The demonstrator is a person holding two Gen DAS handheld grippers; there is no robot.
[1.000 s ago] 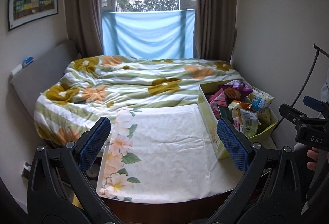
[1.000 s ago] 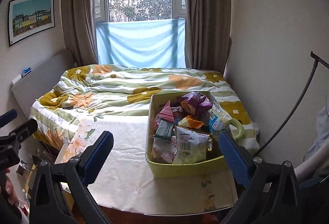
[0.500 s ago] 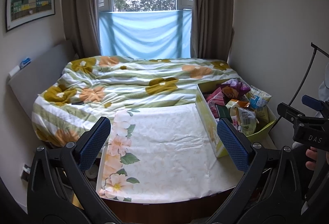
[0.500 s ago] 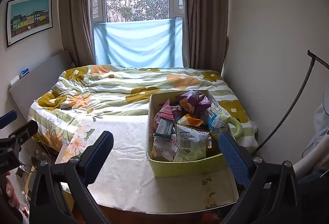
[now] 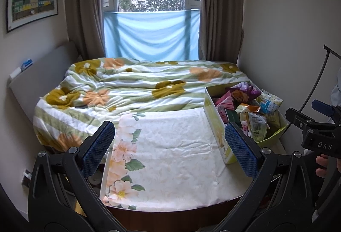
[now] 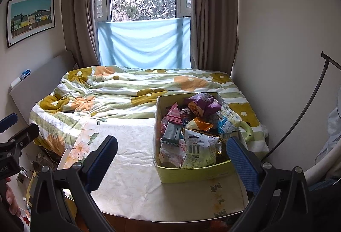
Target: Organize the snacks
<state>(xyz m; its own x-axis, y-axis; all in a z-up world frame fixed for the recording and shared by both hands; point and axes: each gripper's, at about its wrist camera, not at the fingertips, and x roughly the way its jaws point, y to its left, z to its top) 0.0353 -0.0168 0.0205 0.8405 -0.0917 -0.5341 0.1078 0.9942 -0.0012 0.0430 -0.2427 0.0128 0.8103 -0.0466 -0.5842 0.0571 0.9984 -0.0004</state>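
A yellow-green box point(image 6: 191, 174) full of several snack packets point(image 6: 198, 144) stands on the right part of a table with a white floral cloth point(image 6: 127, 155). A purple packet point(image 6: 202, 104) tops the pile. In the left wrist view the same box point(image 5: 215, 125) sits at the right, snack packets point(image 5: 253, 123) heaped inside. My left gripper point(image 5: 169, 146) hangs open over the cloth point(image 5: 170, 146), left of the box, holding nothing. My right gripper point(image 6: 171, 156) is open near the box's front wall, also empty.
Behind the table lies a bed with a green, yellow and orange flowered quilt point(image 5: 138, 87). A grey headboard point(image 5: 40, 80) lines the left wall, and a black curved rod point(image 6: 307, 108) leans at the right wall. Clutter lies on the floor point(image 6: 40, 161) left of the table.
Both views have shifted slightly back and up, so the table and box sit a little lower and farther. Both grippers stay open and empty.
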